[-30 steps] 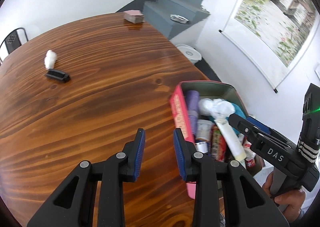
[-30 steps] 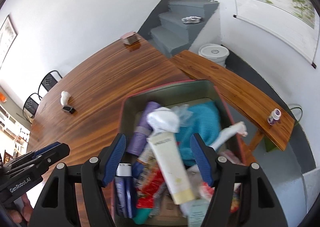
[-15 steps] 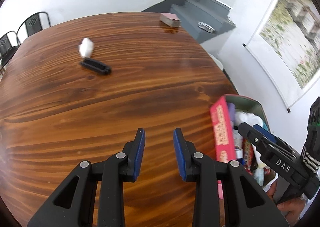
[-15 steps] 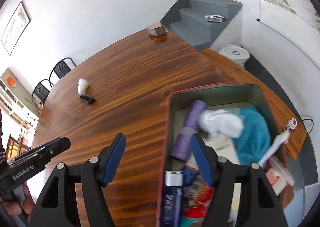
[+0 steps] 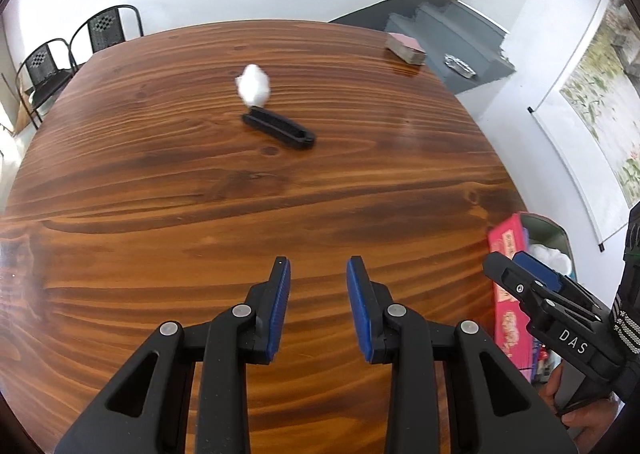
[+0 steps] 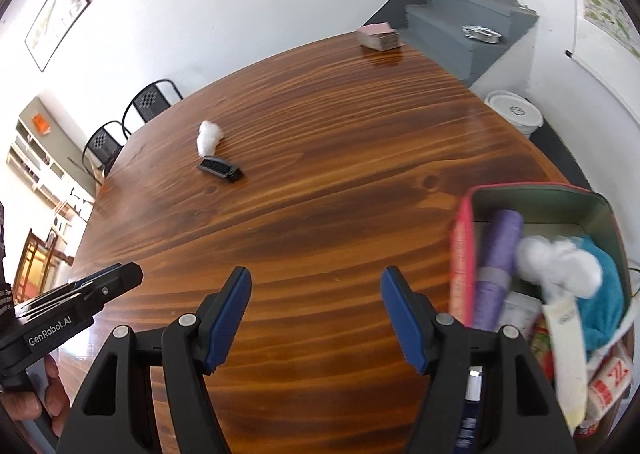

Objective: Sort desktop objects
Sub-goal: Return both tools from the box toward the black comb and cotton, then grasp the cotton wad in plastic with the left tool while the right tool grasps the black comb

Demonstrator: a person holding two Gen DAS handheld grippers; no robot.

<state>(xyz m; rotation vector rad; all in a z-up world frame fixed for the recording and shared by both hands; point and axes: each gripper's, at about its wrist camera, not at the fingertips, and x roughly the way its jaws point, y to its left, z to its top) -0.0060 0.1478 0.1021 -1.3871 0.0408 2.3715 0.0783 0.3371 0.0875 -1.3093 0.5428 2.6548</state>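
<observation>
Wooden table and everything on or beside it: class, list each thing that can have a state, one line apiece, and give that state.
Left gripper: open, nothing between its pads.
Right gripper: open wide, empty.
Storage box: lidless, crammed with items.
Purple roll: lying in the box.
White wad: loose on the table.
Black case: lying flat beside the wad.
Card stack: at the far edge.
Bucket: lid on.

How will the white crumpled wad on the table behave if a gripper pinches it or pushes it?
The white wad looks like crumpled tissue or cotton, so it is probably very light and would slide at a slight push. Its soft, irregular outline suggests it would squash between the pads rather than resist. It lies right beside the black brush-like object, perhaps touching it, so a push may nudge that too.
</observation>
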